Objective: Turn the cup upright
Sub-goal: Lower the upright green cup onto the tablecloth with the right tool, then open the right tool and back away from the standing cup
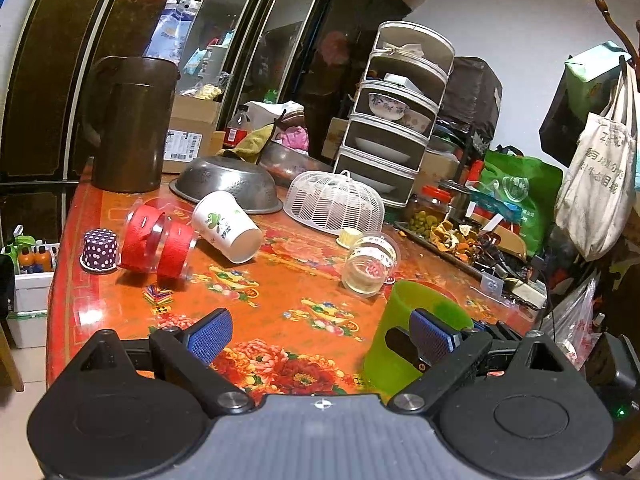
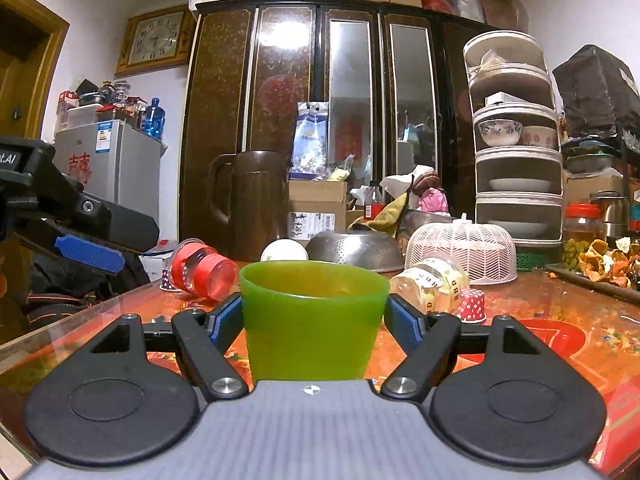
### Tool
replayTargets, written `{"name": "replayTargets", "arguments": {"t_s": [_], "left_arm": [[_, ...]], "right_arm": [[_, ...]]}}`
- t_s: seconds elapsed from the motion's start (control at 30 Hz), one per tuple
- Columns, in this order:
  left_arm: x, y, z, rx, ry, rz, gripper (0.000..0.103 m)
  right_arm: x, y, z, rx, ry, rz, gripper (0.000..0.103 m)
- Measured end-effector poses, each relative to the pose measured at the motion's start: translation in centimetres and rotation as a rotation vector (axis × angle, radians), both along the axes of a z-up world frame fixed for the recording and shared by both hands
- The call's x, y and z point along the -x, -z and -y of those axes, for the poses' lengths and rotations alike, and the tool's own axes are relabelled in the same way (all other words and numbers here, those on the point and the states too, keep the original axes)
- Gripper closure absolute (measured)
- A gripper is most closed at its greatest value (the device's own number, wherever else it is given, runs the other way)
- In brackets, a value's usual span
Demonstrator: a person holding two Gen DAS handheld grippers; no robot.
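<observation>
A green plastic cup [image 2: 312,320] stands upright on the red floral table, mouth up, between the blue pads of my right gripper [image 2: 314,316]. The pads sit at its sides; I cannot tell whether they press it. In the left wrist view the same cup [image 1: 404,336] stands at the lower right, partly behind the right finger. My left gripper [image 1: 324,334] is open and empty above the table, left of the cup. It also shows in the right wrist view [image 2: 88,248] at the left edge.
A white paper cup [image 1: 226,226], a red-banded clear cup [image 1: 158,242] and a clear cup with a yellow band [image 1: 370,262] lie on their sides. A polka-dot cup [image 1: 100,250] stands mouth down. A brown jug [image 1: 128,124], a steel colander [image 1: 228,184] and a white mesh cover [image 1: 334,202] stand behind.
</observation>
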State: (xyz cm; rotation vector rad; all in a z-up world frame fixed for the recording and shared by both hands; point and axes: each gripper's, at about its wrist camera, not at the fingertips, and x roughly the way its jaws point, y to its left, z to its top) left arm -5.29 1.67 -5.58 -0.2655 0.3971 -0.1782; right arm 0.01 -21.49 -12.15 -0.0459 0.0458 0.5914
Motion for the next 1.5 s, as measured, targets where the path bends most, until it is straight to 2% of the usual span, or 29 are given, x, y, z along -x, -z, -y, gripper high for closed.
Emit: {"name": "replayTargets", "arguments": {"t_s": [0.2,0.33,0.5,0.6,0.7,0.83,0.93,1.03,1.2,1.5], "left_arm": [[0.4,0.0,-0.2,0.002,-0.006,0.001,0.006],[0.5,0.0,-0.2,-0.002,-0.009,0.0,0.006],[0.9,-0.1,0.8,-0.096,-0.051,-0.01,0.0],[1.3,-0.5,1.4,-0.136,-0.064,-0.037,0.0],[2.0,-1.8,2.1,-0.17,-0.066,-0.041,0.0],[3.1,-3.7,3.9,-0.202,-0.056,-0.055,0.0],[3.4,-4.5,4.9,-0.212,-0.062,-0.128,0.0],[3.8,-4.9,5.1,-0.199,-0.078,-0.185,0.0],[5.4,-5.9,5.4,-0.227,-0.122,-0.175,0.0],[5.4,-6.9,5.5,-0.246,-0.136,-0.197,0.0]], "right_arm": [[0.1,0.0,-0.1,0.001,-0.001,-0.014,0.02],[0.1,0.0,-0.1,0.007,0.003,-0.029,0.006],[0.9,-0.9,0.9,-0.02,0.021,-0.075,0.001],[1.5,-2.7,2.0,0.014,0.055,-0.159,0.001],[1.3,-5.4,3.2,0.07,0.114,-0.315,0.001],[2.6,-8.4,4.9,0.09,0.117,-0.36,0.001],[3.4,-9.9,5.2,0.134,0.065,-0.42,0.001],[3.5,-10.3,5.9,0.098,0.008,-0.484,0.001],[3.9,-10.6,6.3,0.094,0.035,-0.483,0.001],[4.1,-11.5,5.8,0.092,0.019,-0.473,0.001]]}}
